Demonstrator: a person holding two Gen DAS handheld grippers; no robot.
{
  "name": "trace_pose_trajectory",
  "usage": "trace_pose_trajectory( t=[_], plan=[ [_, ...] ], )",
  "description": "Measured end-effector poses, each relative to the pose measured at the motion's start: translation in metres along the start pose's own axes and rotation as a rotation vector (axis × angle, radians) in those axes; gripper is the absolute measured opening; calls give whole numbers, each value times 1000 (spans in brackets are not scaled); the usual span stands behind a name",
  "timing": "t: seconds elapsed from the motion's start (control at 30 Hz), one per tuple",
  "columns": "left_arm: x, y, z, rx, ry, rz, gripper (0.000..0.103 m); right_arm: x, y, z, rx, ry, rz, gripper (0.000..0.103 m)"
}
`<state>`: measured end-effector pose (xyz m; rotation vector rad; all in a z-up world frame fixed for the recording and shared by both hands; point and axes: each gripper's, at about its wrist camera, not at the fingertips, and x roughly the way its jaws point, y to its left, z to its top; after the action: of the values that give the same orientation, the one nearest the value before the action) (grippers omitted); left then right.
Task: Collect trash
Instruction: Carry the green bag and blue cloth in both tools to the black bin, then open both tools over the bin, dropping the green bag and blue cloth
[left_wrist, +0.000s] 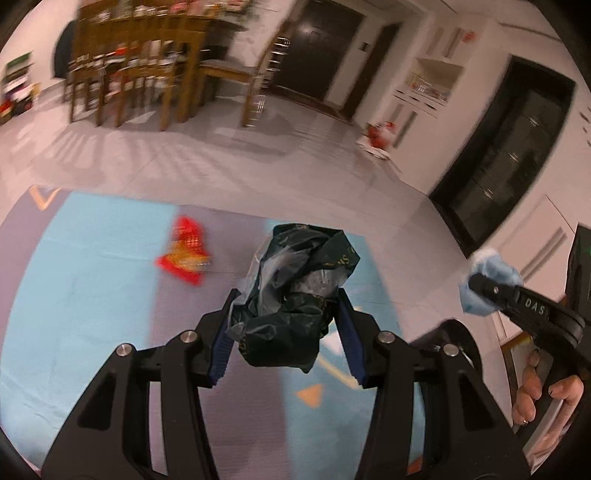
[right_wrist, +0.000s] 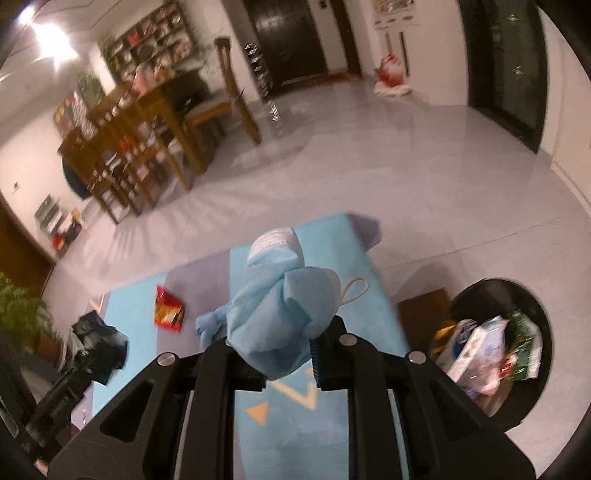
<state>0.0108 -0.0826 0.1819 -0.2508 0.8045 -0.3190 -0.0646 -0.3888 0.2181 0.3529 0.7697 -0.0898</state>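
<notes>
Left tongs (left_wrist: 288, 317) clenched on a crumpled dark bag (left_wrist: 295, 280), blue pads (left_wrist: 221, 347) pressing it from both sides, held above the mat (left_wrist: 92, 295). Right tongs (right_wrist: 288, 354) clenched on a bunched blue mask (right_wrist: 284, 306), its white ear loop (right_wrist: 354, 290) hanging out to the right, also lifted off the mat. In the left wrist view, right tongs seen at the right edge with the mask at their tip and a hand (left_wrist: 543, 395) on the grip. In the right wrist view, left tongs low at the left edge with the dark bag.

Lying flat on the blue and grey mat: 1 red wrapper (left_wrist: 184, 251), apart from both tongs, to the left of the bag. Standing just right of the mat, on the pale tiled floor (right_wrist: 406, 166): a round black bin (right_wrist: 532, 314), open, with cartons and packets (right_wrist: 487, 354) inside. Further back: wooden chairs (left_wrist: 129, 74) and dark doors (right_wrist: 288, 37), blurred.
</notes>
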Motion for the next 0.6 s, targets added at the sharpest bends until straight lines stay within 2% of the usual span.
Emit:
trace_pose_trajectory(
  t=[0.13,0.33,0.43,0.6],
  plan=[
    [14,-62,0,81,14,-55,51,-25,-27,5,36,-65,-22,18],
    [45,-147,-15,214,49,-108,51,-51,-83,11,159,-124,-42,19],
    [65,-186,-29,257,97,-141,51,-54,-110,11,225,-131,-87,19],
    [99,-232,-52,331,180,-177,51,-55,-148,6,302,-118,-214,19]
  ],
)
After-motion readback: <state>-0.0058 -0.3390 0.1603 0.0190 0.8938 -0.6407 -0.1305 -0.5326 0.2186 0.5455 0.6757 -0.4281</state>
